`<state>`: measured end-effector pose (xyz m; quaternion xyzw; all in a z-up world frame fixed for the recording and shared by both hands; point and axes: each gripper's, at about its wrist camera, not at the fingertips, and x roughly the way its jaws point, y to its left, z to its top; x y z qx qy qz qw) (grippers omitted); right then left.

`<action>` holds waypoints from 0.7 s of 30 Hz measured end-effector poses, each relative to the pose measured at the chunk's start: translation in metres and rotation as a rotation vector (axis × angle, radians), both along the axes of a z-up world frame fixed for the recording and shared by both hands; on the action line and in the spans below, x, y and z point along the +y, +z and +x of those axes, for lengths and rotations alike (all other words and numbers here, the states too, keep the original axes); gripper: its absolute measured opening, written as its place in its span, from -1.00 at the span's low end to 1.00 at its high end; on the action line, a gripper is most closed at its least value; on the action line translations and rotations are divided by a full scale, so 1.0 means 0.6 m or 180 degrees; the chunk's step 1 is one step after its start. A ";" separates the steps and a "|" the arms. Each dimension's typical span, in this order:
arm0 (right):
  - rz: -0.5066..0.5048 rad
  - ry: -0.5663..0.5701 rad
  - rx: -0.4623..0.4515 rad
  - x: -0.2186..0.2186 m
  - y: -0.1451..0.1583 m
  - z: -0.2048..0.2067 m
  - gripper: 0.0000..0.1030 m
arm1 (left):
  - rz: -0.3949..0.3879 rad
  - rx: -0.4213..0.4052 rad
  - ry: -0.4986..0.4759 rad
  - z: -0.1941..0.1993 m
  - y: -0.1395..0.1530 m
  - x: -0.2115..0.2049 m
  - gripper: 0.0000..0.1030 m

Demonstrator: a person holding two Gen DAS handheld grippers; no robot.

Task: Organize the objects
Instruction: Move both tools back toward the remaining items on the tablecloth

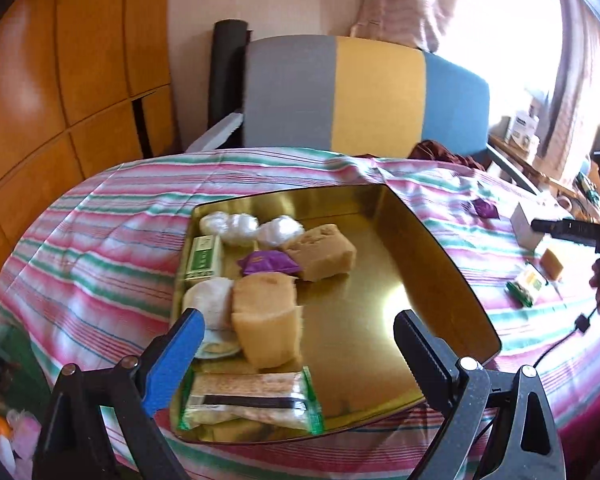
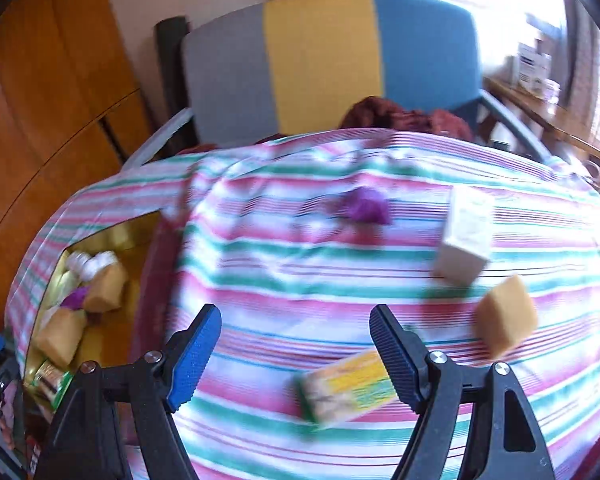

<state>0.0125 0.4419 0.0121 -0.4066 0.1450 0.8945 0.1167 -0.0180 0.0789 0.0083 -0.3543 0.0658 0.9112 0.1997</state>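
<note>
A gold metal tray point(image 1: 440, 264) lies on the striped cloth and holds tan sponges point(image 1: 266, 322), white wrapped balls point(image 1: 230, 224), a purple packet point(image 1: 268, 262), a small green box point(image 1: 204, 258) and a green-edged snack pack point(image 1: 248, 402). My left gripper point(image 1: 300, 330) hovers open over the tray's near end with nothing between its fingers. My right gripper point(image 2: 296, 326) is open above the cloth, empty. Just below it lies a yellow-green snack pack point(image 2: 348, 388). To its right sit a tan sponge point(image 2: 506, 320), a white box point(image 2: 466, 236) and a purple packet point(image 2: 366, 208). The tray point(image 2: 112, 236) shows at left.
A grey, yellow and blue chair back point(image 1: 364, 96) stands behind the table, with dark red cloth point(image 2: 408, 118) on the seat. Wooden cabinets point(image 1: 60, 80) fill the left. A cluttered shelf point(image 1: 524, 128) is by the bright window at right.
</note>
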 end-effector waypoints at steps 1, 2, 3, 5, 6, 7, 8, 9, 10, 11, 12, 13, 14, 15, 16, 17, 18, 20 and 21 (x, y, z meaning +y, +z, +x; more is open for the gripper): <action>0.0023 -0.0111 0.0021 0.021 0.001 0.008 0.52 | -0.0020 -0.0002 -0.0041 0.001 0.001 0.009 0.87; 0.0040 -0.0235 0.0035 0.043 0.000 0.017 0.52 | -0.0037 0.0000 -0.0081 0.003 0.001 0.018 0.87; 0.0050 -0.0371 0.0052 0.066 -0.001 0.026 0.52 | -0.0055 0.0003 -0.0136 0.004 0.002 0.029 0.87; 0.0057 -0.0668 0.0108 0.110 -0.007 0.048 0.52 | -0.0086 0.0011 -0.0254 0.009 0.006 0.050 0.87; 0.0039 -0.0871 0.0147 0.132 -0.013 0.062 0.52 | -0.0102 0.0024 -0.0310 0.011 0.008 0.062 0.87; -0.0017 -0.1058 0.0177 0.152 -0.019 0.075 0.52 | -0.0119 0.0033 -0.0367 0.011 0.011 0.074 0.87; -0.0127 -0.1256 0.0153 0.172 -0.026 0.086 0.52 | -0.0122 0.0035 -0.0432 0.011 0.014 0.087 0.87; -0.0284 -0.1438 0.0122 0.193 -0.032 0.095 0.52 | -0.0113 0.0034 -0.0498 0.011 0.018 0.103 0.87; -0.0419 -0.1572 0.0183 0.208 -0.034 0.107 0.52 | -0.0103 0.0033 -0.0553 0.009 0.021 0.118 0.87; -0.0498 -0.1674 0.0221 0.219 -0.034 0.117 0.52 | -0.0087 0.0023 -0.0617 0.008 0.024 0.134 0.87; -0.0531 -0.1747 0.0214 0.226 -0.035 0.124 0.52 | -0.0078 0.0008 -0.0677 0.006 0.027 0.151 0.87; -0.0591 -0.1804 0.0221 0.232 -0.036 0.132 0.52 | -0.0083 -0.0004 -0.0732 0.005 0.029 0.166 0.87; -0.0694 -0.1837 0.0239 0.238 -0.038 0.139 0.52 | -0.0092 -0.0018 -0.0800 0.003 0.031 0.185 0.87; -0.0806 -0.1846 0.0266 0.243 -0.040 0.143 0.52 | -0.0098 -0.0034 -0.0868 0.002 0.033 0.203 0.87; -0.0868 -0.1848 0.0267 0.245 -0.041 0.146 0.52 | -0.0108 -0.0052 -0.0928 -0.001 0.034 0.219 0.87; -0.0902 -0.1846 0.0257 0.245 -0.042 0.147 0.52 | -0.0122 -0.0086 -0.0986 -0.006 0.035 0.239 0.87; -0.0937 -0.1839 0.0246 0.245 -0.043 0.147 0.52 | -0.0131 -0.0134 -0.1037 -0.010 0.035 0.256 0.87; -0.1012 -0.1799 0.0255 0.243 -0.046 0.141 0.52 | -0.0108 -0.0264 -0.1123 -0.024 0.035 0.293 0.84; -0.1035 -0.1786 0.0260 0.242 -0.045 0.142 0.52 | -0.0071 -0.0331 -0.1138 -0.032 0.035 0.311 0.83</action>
